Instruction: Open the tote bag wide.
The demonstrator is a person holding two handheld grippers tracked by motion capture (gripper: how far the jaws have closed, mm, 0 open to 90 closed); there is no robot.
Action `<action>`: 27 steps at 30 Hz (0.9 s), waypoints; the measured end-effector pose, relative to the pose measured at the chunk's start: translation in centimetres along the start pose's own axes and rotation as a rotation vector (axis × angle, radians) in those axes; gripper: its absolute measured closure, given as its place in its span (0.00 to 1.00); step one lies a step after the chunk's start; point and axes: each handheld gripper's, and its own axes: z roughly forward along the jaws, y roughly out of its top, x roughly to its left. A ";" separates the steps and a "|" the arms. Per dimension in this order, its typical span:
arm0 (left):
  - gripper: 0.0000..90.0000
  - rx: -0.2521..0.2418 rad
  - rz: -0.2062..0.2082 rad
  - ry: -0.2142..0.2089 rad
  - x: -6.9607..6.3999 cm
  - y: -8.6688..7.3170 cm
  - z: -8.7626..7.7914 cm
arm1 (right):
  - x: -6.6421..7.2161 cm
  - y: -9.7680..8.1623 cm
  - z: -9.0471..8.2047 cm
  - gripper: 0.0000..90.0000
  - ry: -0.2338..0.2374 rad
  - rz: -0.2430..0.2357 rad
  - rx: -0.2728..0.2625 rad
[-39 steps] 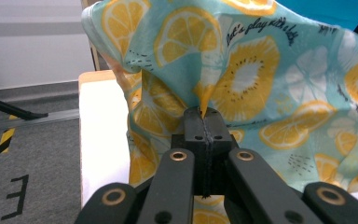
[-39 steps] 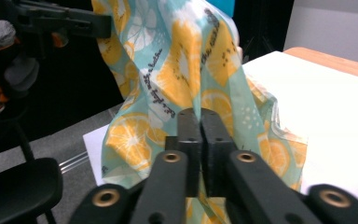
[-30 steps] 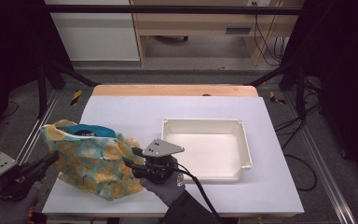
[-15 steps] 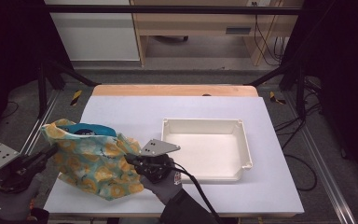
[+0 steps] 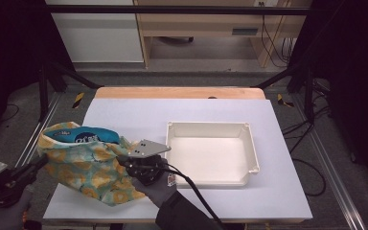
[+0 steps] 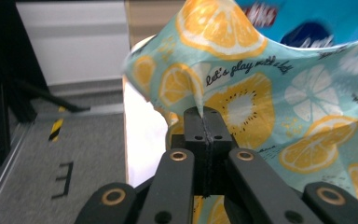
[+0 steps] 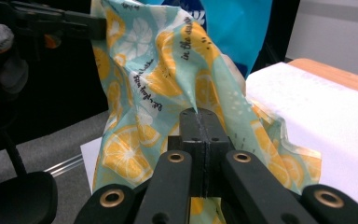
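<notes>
The right tool [image 5: 124,160] is seen w/ jaws pressed together on a fold of the lemon-print cloth bag [image 5: 88,165], near the counter's front edge; in the right gripper view the fabric [image 7: 168,93] is pinched up into a peak betw. the jaws. The left tool [image 5: 40,163] is held off the counter's left edge, jaws likewise clamped on the bag's left side, as shown in the left gripper view [image 6: 205,116] where cloth rises straight from the closed tips. The bag is thus held by 2 tools, one at each side, its lower part sagging onto the white counter [image 5: 139,115] at front left. A blue packet [image 5: 84,135] is seen sticking out of the bag's open top; 1 packet is counted, its print too blurred to be read. Just right of the right tool, 1 white rectangular tray [image 5: 255,153] is set on the counter, empty inside, w/ the tool's cable [image 5: 196,194] lying by its front-left corner. A wooden strip [image 5: 179,93] is seen along the counter's far edge. Beyond it, a desk frame [image 5: 201,24] and hanging cables [image 5: 268,38] are visible. Gloved hands are seen at both tools.
</notes>
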 end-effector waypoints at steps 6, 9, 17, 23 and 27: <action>1.00 0.029 -0.008 -0.035 0.1 -1.4 0.0 | 0.1 -0.7 0.0 1.00 0.003 -0.010 0.019; 1.00 0.023 -0.007 -0.058 0.0 -1.8 -0.3 | 0.1 -1.2 -0.2 1.00 0.001 -0.007 0.027; 1.00 0.050 0.000 -0.092 -0.4 -3.1 0.4 | -0.3 -2.8 -0.3 1.00 -0.012 0.013 0.044; 1.00 0.101 0.019 -0.094 -0.5 -4.1 1.3 | -0.5 -4.4 0.2 1.00 -0.024 0.038 0.064; 1.00 0.142 0.024 -0.100 -0.5 -4.9 2.0 | -0.6 -5.6 0.5 1.00 -0.032 0.050 0.081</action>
